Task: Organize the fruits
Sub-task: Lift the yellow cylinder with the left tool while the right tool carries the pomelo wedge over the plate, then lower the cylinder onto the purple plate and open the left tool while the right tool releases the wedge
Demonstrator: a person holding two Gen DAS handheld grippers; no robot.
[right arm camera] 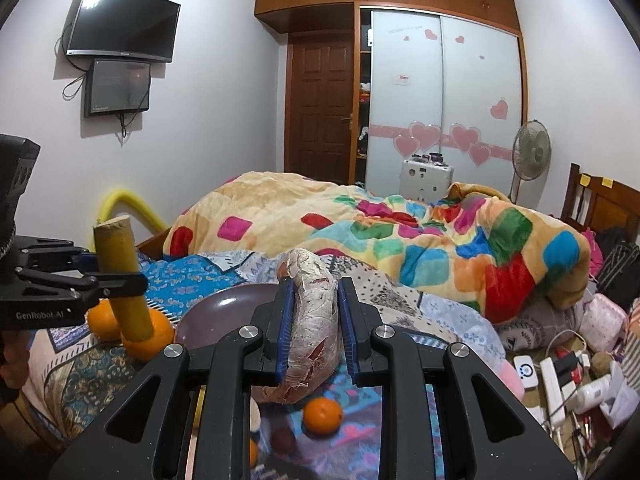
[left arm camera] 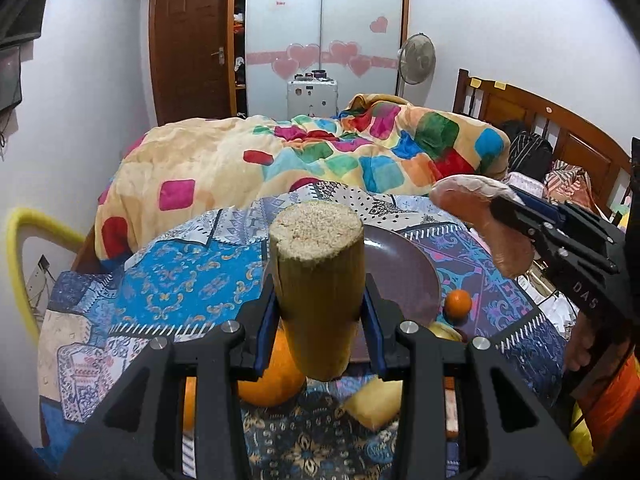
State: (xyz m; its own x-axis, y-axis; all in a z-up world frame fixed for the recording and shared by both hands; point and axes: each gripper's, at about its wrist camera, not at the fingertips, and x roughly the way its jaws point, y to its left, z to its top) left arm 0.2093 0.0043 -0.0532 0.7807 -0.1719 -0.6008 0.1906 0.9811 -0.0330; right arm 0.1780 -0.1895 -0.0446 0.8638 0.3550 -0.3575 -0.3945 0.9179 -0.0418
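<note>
My left claw (left arm camera: pixel 320 312) is clamped on a stick of sugarcane (left arm camera: pixel 318 280), both blue pads pressed against its sides. The stick stands nearly upright in the grip, its pale cut end on top, and it hangs in the air above the near rim of the purple plate (left arm camera: pixel 404 276). From the right camera I see the same cane (right arm camera: pixel 120 276) to the left of the plate (right arm camera: pixel 224 312), with two oranges (right arm camera: pixel 148 334) under and behind its lower end, just off the plate's left edge.

My right claw (right arm camera: pixel 313 332) is closed on a pinkish sweet potato (right arm camera: pixel 314 320), held lengthwise between the pads, its peeling skin showing and one end curving up past the fingertips. In the left camera that potato (left arm camera: pixel 476 216) hangs above and to the right of the plate, clear of the patterned cloth (left arm camera: pixel 180 276) that covers the surface.

A small orange (left arm camera: pixel 458 305) lies on the cloth just right of the plate's near edge. A bigger orange (left arm camera: pixel 272 380) and a yellow fruit (left arm camera: pixel 376 402) sit closer to me than the plate, partly hidden under my left claw. Beyond the plate lies a bed with a colourful blanket (left arm camera: pixel 320 152).
</note>
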